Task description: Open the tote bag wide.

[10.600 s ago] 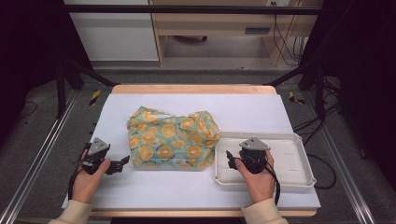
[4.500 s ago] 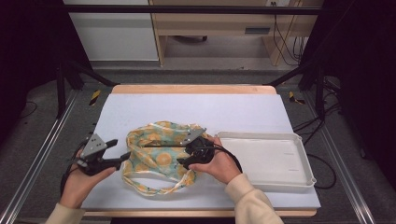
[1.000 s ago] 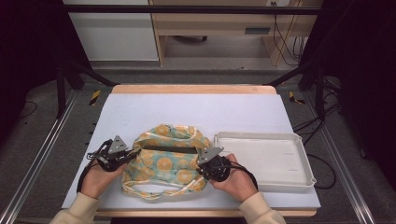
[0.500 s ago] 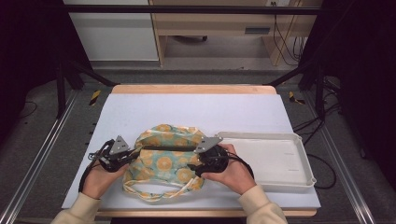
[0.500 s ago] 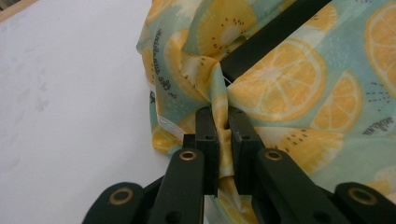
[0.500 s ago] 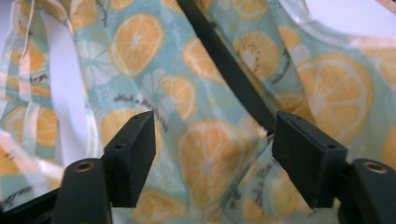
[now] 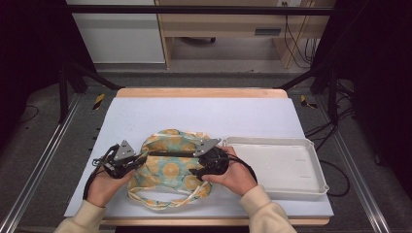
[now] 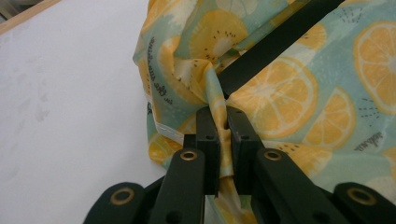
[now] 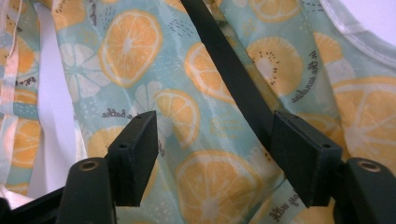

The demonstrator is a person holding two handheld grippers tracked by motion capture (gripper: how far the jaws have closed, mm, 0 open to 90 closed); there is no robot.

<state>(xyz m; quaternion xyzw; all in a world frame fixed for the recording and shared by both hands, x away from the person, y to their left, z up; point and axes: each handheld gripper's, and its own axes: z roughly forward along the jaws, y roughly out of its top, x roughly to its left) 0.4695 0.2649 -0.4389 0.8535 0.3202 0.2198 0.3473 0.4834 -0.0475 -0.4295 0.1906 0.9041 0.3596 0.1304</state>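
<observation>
A fabric bag (image 7: 170, 170) printed with orange and lemon slices lies bunched on the pale mat, its cream handles (image 7: 165, 200) looped toward the front edge. My left gripper (image 7: 141, 158) is at the bag's left side, shut on a pinched fold of the cloth (image 8: 219, 88) in the left gripper view (image 8: 223, 116). A black strap (image 8: 275, 42) runs across the bag from that fold. My right gripper (image 7: 195, 173) is at the bag's right side. Its jaws have just been opening, then closing slightly, and now stand open (image 9: 215, 135) over the bag (image 9: 130, 42), pressing nothing.
A white shallow tray (image 7: 272, 141) sits just right of the bag, close to my right hand. The pale mat (image 7: 218, 111) stretches bare behind the bag. Wooden table edges frame the mat; dark metal frame legs stand at both sides.
My right gripper let go of the bag's cloth and opened, drifting a little away from the front edge. The left gripper kept its grip and stayed put.
</observation>
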